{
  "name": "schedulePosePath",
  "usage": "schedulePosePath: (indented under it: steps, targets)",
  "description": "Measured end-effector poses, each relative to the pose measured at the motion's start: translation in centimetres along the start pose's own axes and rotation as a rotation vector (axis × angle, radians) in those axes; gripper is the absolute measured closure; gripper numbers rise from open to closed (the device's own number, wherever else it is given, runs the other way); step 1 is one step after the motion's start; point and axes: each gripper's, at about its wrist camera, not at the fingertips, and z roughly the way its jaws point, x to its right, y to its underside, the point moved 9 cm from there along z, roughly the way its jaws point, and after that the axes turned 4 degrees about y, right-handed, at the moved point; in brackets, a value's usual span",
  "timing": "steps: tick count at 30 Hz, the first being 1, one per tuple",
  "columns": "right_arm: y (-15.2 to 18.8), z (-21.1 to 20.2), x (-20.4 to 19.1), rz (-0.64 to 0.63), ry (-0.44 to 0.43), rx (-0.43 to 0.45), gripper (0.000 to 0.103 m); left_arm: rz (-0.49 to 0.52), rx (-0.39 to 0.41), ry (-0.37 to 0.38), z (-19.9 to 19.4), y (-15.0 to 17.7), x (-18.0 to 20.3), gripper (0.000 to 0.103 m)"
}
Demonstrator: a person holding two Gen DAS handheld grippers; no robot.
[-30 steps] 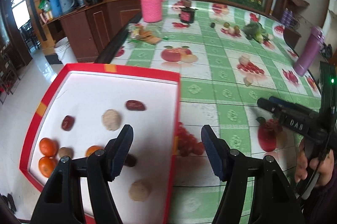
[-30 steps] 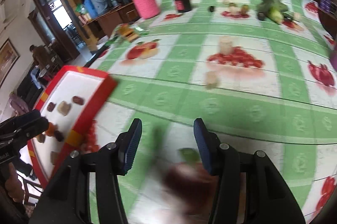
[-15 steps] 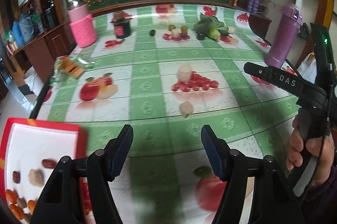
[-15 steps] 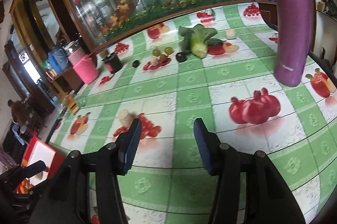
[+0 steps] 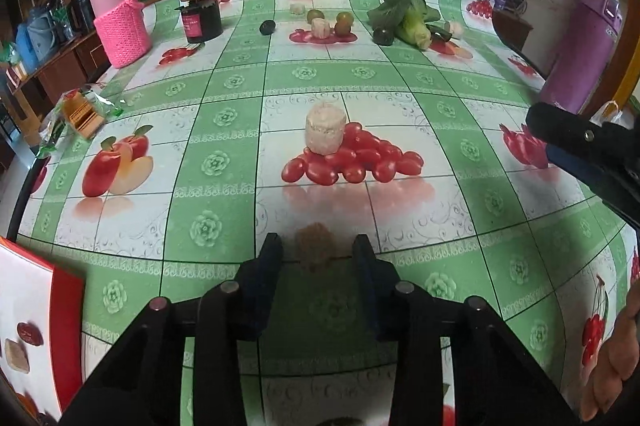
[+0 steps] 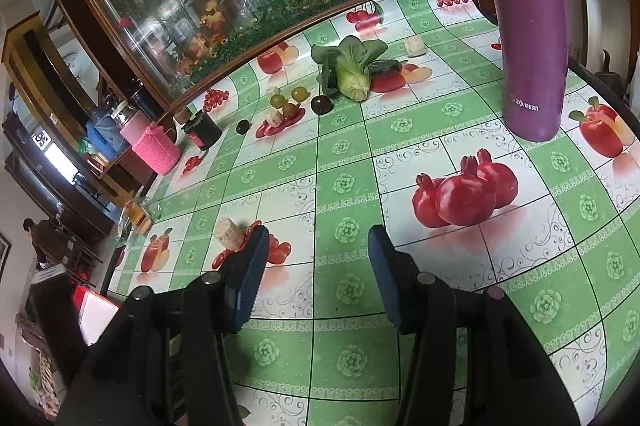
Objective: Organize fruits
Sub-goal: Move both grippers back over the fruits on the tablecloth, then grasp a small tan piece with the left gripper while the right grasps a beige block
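Tablecloth [image 5: 224,86] under tilted, closing left gripper [image 5: 318,251]

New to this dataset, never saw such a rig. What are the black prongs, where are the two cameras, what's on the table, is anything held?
There is no robot: a person holds a two-finger gripper in each hand, each with a fisheye camera looking along its fingers. The left gripper is closing around a small tan lump; whether the pads touch it yet is unclear. The right gripper is open and empty. On the fruit-print tablecloth lie a pale cylinder piece, a leafy vegetable, small dark and green fruits, a purple flask, and a red-rimmed tray with sorted pieces.
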Motion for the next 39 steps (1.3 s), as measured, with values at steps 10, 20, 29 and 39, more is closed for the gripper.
schedulePosePath:
  steps: [10, 20, 29, 39]
  targets:
    - [0.7, 1.4, -1.2, -0.039, -0.021, -0.045, 0.049, -0.017, 0.064, 0.014, -2.7, -0.2, -0.9, 0.084]
    - [1.8, 5.6, -8.9, -0.204, -0.070, -0.093, 0.037, -0.043, 0.204, -0.007, -10.3, 0.7, -3.7, 0.084]
    - [3.3, 10.3, -10.9, -0.285, 0.133, -0.122, 0.037, -0.042, 0.226, -0.025, -11.4, 1.3, -5.4, 0.084]
    - [3.3, 10.1, -10.4, -0.249, 0.114, -0.139, 0.076, -0.059, 0.232, -0.062, -12.9, 2.9, -7.4, 0.084]
